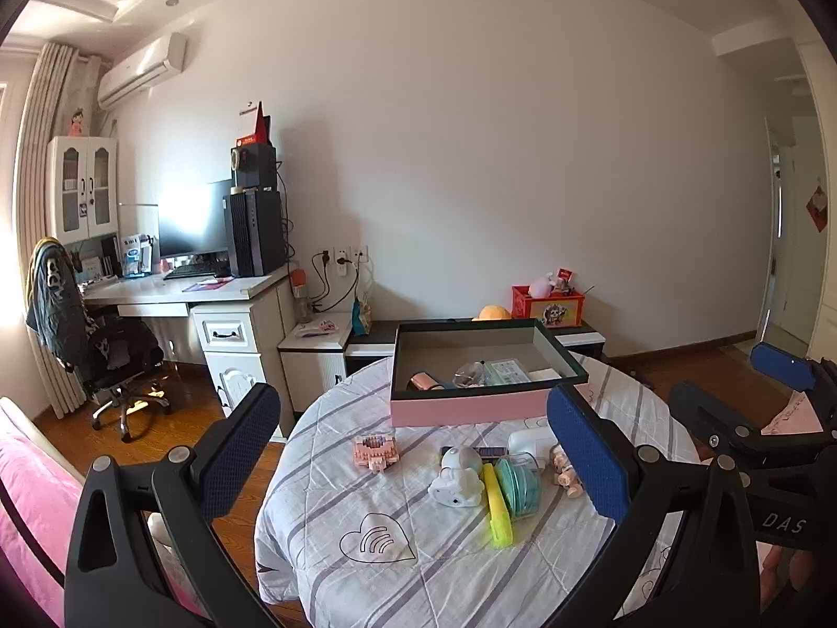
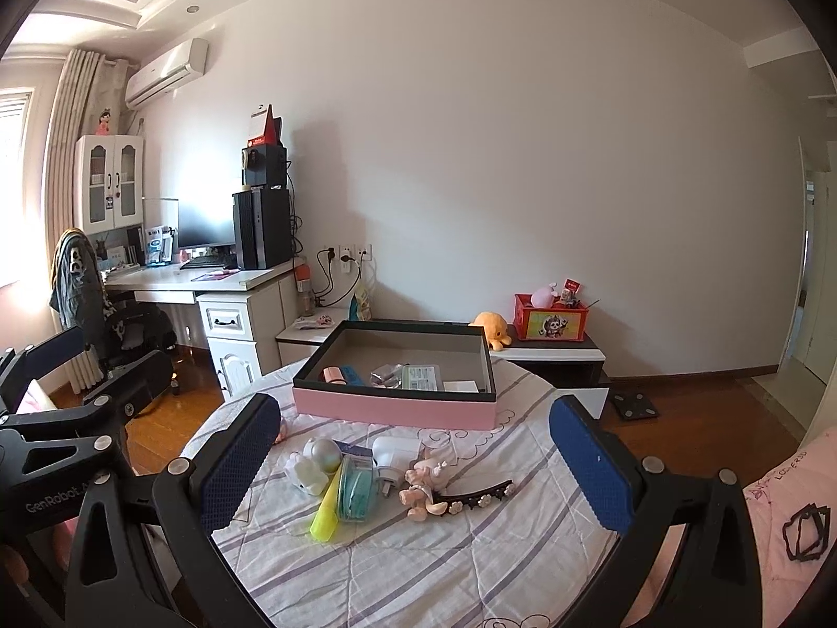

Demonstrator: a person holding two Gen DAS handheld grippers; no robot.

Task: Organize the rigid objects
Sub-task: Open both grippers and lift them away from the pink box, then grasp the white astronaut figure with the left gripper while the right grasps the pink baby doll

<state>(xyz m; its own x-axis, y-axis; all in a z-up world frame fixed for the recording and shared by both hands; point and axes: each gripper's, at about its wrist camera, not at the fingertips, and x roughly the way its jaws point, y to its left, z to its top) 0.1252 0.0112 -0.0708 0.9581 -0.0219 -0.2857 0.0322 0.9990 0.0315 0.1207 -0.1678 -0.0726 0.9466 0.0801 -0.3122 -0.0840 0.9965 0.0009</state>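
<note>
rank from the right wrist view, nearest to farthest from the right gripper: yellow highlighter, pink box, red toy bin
1. yellow highlighter, on the table between the fingers of the right gripper
2. pink box, mid-table, beyond the clutter
3. red toy bin, on the low cabinet by the wall

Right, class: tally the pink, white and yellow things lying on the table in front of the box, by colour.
Pink: 2 (brick model, pig)
White: 2 (astronaut, charger)
Yellow: 1 (highlighter)
Total: 5

A desk (image 2: 219, 280) with a monitor (image 2: 205, 230) stands by the wall under an air conditioner (image 2: 166, 72).
</note>
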